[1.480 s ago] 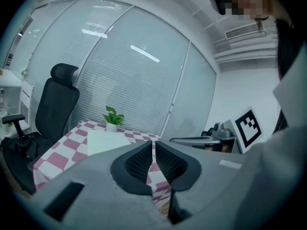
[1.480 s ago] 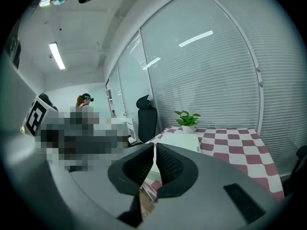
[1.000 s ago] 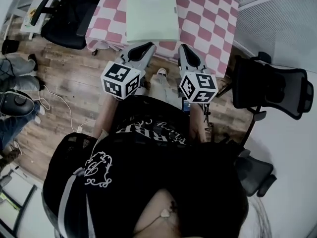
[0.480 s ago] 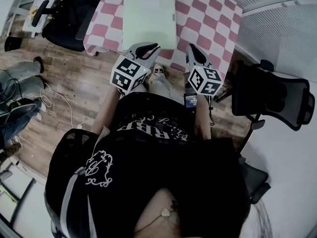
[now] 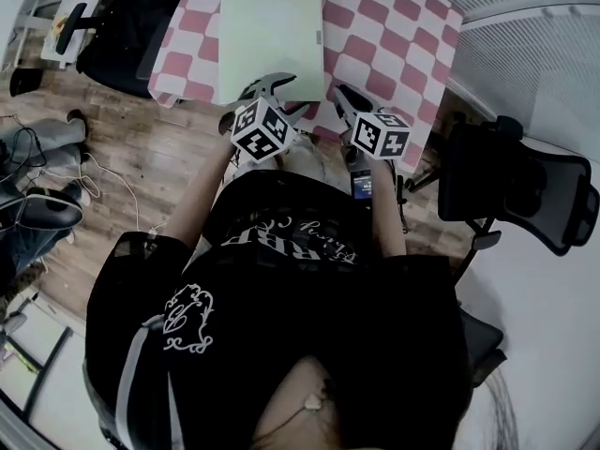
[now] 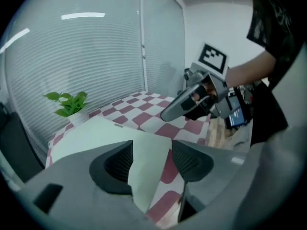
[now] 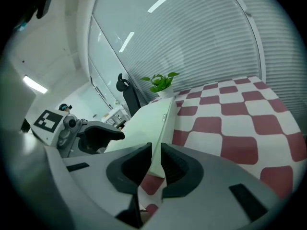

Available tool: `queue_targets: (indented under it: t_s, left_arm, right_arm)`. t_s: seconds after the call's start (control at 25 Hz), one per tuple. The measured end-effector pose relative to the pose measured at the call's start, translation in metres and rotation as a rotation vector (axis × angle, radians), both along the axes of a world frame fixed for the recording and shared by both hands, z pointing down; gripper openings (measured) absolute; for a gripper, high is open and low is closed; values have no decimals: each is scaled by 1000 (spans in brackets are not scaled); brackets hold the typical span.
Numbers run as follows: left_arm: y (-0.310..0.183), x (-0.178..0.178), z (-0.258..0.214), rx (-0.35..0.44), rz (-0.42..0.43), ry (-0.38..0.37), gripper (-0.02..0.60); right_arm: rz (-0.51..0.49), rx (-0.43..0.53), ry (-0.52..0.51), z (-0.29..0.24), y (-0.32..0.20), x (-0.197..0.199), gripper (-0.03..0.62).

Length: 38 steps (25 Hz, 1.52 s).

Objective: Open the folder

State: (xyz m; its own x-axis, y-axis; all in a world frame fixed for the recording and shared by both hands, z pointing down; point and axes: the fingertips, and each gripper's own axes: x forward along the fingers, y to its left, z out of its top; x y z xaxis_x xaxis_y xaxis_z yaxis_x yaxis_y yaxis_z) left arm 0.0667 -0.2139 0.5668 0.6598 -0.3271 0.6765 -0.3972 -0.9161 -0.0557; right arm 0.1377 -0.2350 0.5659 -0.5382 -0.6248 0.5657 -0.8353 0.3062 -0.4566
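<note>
Blinds (image 6: 72, 47) behind, checkered tabletop (image 5: 384, 36) in front, and both tongs sit at its near edge. The left tongs (image 6: 152, 152) have just been opening and stand wide. The near corner of the folder (image 5: 272, 26) shows in the gap, but the pads are not pressing on it. The right tongs (image 7: 154, 155), just beside them, are pinched down to a thin slit, gripping nothing, and line up with the folder's right edge. The pale green folder lies flat and closed, its near end by the tabletop's near edge, with a potted plant (image 6: 71, 104) beyond it. By my reading, none of the opening is done: the cover is down and no grip is taken. Left to do: catch the cover's edge, lift it and swing it over.
</note>
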Motion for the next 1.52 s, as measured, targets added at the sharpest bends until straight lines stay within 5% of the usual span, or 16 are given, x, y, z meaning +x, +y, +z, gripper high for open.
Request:
queue_targets:
  t_s: [0.2,0.44,0.92,1.28,1.52]
  left_arm:
    - [6,12,30,90,148,-196,302]
    - [-2,16,45,102,146,-248,302]
    - [-6,13,47,74,110,-245,274]
    - [1,15,38,39,106,-232,164]
    - [2,14,34,0,112,-216,138]
  right_arm:
    - [6,-84,-88,24,2,-4,26]
    - [11,-166,-156,44,8,-10,81]
    - [75,-242,-216,52,12,-5,81]
    - [9,-215,-17,65,24,1,67]
    - [89,-176,-206,34,11,-3,67]
